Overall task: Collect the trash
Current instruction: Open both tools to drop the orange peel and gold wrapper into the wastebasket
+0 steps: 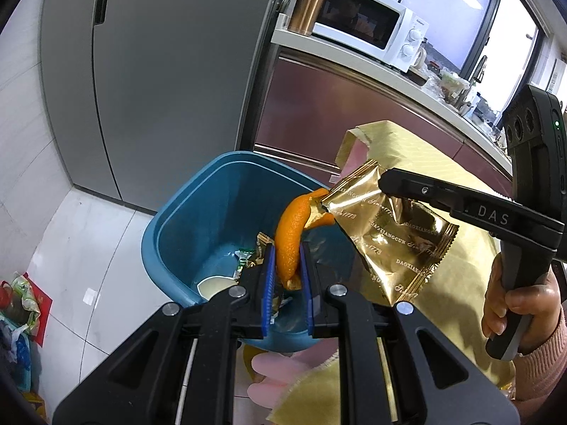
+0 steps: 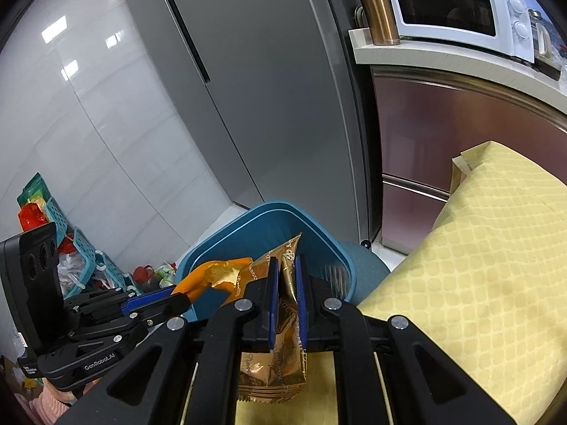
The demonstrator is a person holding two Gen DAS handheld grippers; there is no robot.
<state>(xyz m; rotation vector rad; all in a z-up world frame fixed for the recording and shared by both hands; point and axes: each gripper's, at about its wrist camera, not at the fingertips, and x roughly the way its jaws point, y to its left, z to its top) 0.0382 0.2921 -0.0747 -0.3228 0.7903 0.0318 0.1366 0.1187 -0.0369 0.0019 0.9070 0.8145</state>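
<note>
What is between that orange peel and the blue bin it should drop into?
Nothing visible. The curled orange peel, pinched in the left hand-held gripper, hangs over the open blue plastic bin. The crinkled gold foil wrapper touches its upper end, beside the drop path, not under it.

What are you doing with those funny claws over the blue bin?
A person is collecting trash with a claw in each hand. The left claw is shut on an orange peel, and the right claw is shut on a gold snack wrapper. Both are held over the blue bin, which already has some trash in it.
</note>
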